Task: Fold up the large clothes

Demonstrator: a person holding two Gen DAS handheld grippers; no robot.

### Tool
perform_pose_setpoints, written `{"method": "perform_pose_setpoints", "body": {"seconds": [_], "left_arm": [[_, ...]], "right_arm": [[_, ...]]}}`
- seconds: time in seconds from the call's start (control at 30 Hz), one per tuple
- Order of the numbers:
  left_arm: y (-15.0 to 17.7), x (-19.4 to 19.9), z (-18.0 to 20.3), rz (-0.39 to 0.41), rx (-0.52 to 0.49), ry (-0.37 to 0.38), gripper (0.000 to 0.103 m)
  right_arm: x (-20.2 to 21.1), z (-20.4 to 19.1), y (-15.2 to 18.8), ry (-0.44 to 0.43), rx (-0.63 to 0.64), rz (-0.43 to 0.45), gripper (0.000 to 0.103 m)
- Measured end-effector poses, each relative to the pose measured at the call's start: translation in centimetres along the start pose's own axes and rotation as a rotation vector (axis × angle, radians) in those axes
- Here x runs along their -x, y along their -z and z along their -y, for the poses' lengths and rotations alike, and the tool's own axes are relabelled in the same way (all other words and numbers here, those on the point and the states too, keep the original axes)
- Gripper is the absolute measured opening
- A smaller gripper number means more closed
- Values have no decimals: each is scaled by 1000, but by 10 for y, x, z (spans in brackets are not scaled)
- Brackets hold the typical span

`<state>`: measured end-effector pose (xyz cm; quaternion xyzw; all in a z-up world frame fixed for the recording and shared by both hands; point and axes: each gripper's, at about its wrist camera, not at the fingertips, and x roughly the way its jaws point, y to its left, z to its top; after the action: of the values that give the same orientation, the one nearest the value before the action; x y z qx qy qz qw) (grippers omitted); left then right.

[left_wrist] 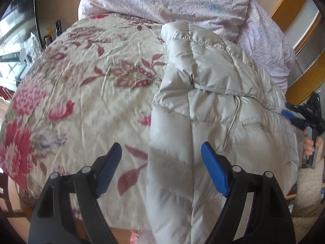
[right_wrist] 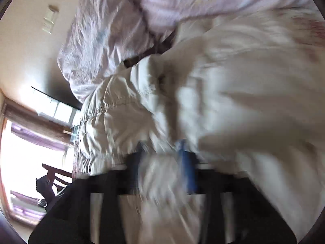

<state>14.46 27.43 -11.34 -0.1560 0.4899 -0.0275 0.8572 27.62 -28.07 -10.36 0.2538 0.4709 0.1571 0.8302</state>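
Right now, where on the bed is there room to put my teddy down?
The flowery bedspread lies bare left of the puffy white jacket and below the lilac bedding. The right side is crowded: the jacket covers it, with the right gripper at its edge.

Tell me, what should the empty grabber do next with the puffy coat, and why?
Probably lower the open left gripper onto the white puffer jacket's near edge and pinch it. Its fingers hang apart above the jacket, while the right gripper seems to already pinch fabric.
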Motion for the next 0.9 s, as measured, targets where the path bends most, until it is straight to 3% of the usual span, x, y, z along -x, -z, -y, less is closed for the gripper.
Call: {"method": "perform_pose_setpoints", "body": {"seconds": [0.17,0.3,0.37,0.5,0.63,0.8,0.9], "left_arm": [[21,4,-11,-38,57,78,80],[42,0,-10,-69,81,161,77],[50,1,-7,-58,79,170,76],[65,5,-6,-61,118,243,70],[81,12,-8,-56,150,275,63],[101,20,-15,-58,201,316,53],[110,15,-19,-75,235,344,49]], "right_arm": [[82,57,44,132,-52,76,73],[108,117,90,168,-172,22,73],[113,138,105,140,-221,2,73],[106,160,130,3,-280,-21,73],[107,161,142,-101,-263,-26,73],[105,152,153,-144,-235,-35,72],[101,158,156,-193,-275,-38,60]]}}
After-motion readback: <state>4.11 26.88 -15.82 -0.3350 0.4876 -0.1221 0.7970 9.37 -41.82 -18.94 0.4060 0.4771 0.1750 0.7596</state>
